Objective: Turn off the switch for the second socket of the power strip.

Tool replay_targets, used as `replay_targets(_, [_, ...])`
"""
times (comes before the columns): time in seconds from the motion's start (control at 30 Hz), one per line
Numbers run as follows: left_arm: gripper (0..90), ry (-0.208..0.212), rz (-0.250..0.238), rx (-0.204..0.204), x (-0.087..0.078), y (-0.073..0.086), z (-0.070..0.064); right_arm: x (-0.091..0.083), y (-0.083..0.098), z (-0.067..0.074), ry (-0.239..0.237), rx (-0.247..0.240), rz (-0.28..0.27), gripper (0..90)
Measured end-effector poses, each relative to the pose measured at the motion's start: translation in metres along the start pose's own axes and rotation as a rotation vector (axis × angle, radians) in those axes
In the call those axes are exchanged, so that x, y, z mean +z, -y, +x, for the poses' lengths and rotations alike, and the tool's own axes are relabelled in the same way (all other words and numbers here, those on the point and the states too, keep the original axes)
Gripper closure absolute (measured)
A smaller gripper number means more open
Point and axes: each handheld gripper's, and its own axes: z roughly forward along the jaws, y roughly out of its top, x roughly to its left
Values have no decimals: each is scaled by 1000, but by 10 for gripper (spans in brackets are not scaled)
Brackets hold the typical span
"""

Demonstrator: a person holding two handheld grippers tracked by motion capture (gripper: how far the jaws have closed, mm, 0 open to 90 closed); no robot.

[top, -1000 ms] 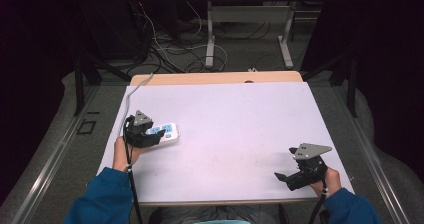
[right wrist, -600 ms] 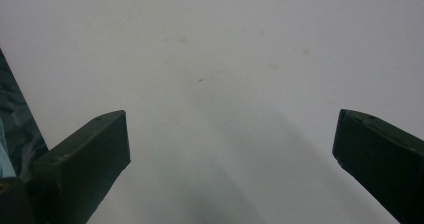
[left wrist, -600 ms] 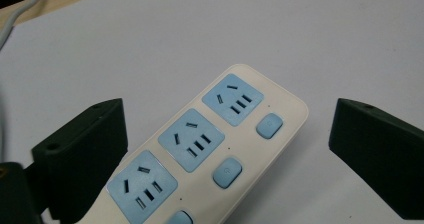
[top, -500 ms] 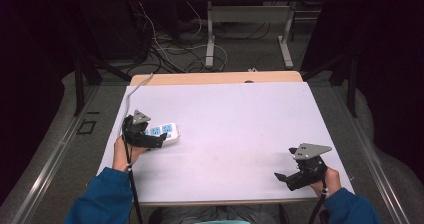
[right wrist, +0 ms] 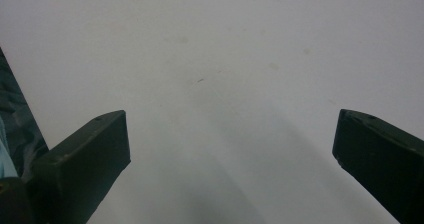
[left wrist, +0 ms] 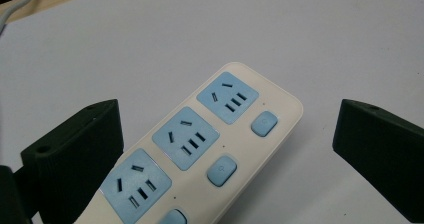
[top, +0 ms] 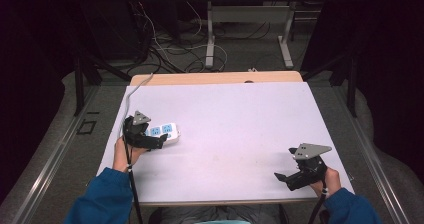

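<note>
Barely any change over the last second: left gripper (top: 159, 140) hangs at the strip (top: 165, 132) exactly as before, strip lying in the same spot near the left edge of the table (top: 235, 114). Seen along the jaws, the strip (left wrist: 200, 149) lies flat between them, slanting from the near left jaw up toward the gap's middle; left jaw close beside its long edge, right jaw well apart from its rounded end. Jaws spread wide, nothing clamped. Cord (top: 131, 95) runs off behind toward the far left edge. Means the grasp is lined up but not made; probably next comes closing across the strip's width, needing the right jaw brought in a good way. Right gripper (top: 281, 179) likewise unmoved at the near right corner, jaws wide over bare table (right wrist: 225, 74), nothing between them, seemingly idle.
</note>
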Motion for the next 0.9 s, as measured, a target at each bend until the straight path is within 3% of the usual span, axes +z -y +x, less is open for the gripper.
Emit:
replay_targets(0.13, [0,-1,11,17,0,2,0,0,0,0,-2,1,-5,11])
replay_targets(0.47, [1,-3,9,11,-7,10,-4,-1,0,0,-2,0,2,11])
replay_targets(0.5, [0,-1,13,27,-8,11,-4,-1,0,0,-2,0,2,11])
replay_targets(0.53, [1,-4,14,14,-9,12,-6,-1,0,0,-2,0,2,11])
replay_targets(0.57, [0,-5,15,29,-11,12,-5,-1,0,0,-2,0,1,11])
replay_targets(0.9, [1,-4,2,34,-23,24,-13,-1,0,0,-3,-3,0,11])
